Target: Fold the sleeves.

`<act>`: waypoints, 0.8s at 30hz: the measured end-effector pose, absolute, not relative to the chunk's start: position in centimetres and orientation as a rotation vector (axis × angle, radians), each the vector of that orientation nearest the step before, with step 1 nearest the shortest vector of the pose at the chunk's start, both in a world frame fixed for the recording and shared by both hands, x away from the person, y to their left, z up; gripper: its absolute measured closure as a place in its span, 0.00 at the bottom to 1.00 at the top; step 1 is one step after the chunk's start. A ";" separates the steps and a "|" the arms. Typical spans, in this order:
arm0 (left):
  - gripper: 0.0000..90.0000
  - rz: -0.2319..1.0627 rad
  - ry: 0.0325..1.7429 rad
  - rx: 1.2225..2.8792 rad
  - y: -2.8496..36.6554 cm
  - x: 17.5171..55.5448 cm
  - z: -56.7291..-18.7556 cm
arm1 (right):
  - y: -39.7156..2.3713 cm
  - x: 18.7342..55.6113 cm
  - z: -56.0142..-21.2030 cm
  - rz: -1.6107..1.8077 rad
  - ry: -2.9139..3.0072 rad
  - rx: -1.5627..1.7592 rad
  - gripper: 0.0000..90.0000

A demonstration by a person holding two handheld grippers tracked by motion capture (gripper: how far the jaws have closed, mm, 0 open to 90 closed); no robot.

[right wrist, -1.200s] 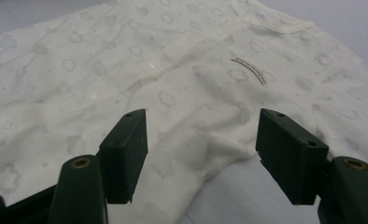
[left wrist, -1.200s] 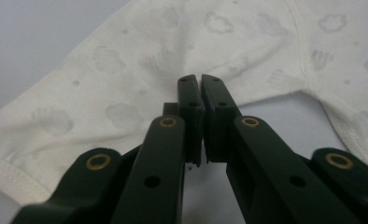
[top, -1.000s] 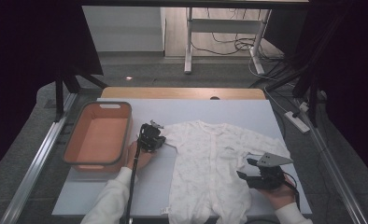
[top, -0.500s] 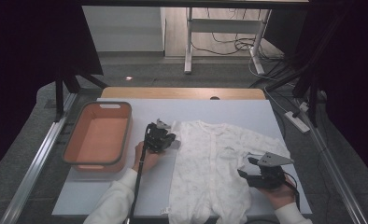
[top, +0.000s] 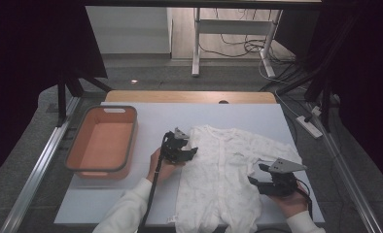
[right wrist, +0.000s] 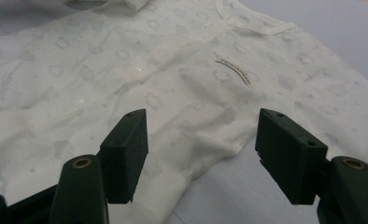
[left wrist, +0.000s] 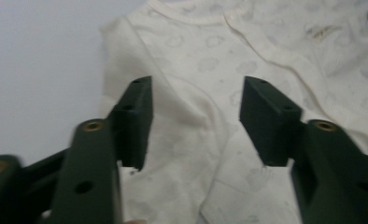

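High view: a cream baby romper [top: 223, 179] lying flat, front up, on the pale tabletop [top: 146, 121], collar away from the person, an orange basket [top: 102, 145] well apart to the left. Left sleeve already folded in over the chest; left gripper [top: 182, 150] just above that fold, right gripper [top: 265, 182] at the other side seam below the outstretched sleeve. Best to press the new fold flat before leaving it, then take the right sleeve near its cuff and bring it across to match, keeping the body from sliding. Left gripper view: jaws have just been opening, now well apart, folded sleeve [left wrist: 196, 121] beneath the gap, pads clear of the cloth, nothing held. Right gripper view: jaws likewise wide, straddling the hem edge [right wrist: 219, 154] where cloth meets tabletop, gripping nothing, contact with the fabric not clear.
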State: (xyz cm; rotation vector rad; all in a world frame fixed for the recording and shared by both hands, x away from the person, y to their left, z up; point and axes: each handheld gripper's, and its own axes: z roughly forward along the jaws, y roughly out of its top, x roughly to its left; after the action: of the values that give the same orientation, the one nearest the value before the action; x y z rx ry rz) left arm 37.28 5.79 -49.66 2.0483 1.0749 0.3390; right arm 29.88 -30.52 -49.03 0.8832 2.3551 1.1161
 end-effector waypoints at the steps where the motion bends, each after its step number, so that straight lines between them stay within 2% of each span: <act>1: 0.42 0.340 1.091 2.029 6.3 37.3 -49.4 | -30.5 29.9 -49.0 1.114 2.355 0.882 0.38; 6: 0.32 0.359 1.195 1.963 8.8 37.8 -48.6 | -30.5 29.9 -49.1 1.110 2.356 0.885 0.38; 11: 0.29 0.325 1.253 1.963 10.2 38.3 -49.2 | -30.5 30.0 -49.2 1.094 2.364 0.886 0.38; 24: 0.24 0.280 1.289 2.052 10.4 39.2 -51.0 | -30.7 30.0 -49.2 1.113 2.357 0.884 0.38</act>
State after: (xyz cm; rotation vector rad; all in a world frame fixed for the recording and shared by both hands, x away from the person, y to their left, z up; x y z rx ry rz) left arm 39.15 10.40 -50.97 2.0516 1.2893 0.2803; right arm 29.95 -30.65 -49.16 0.8839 2.3567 1.1128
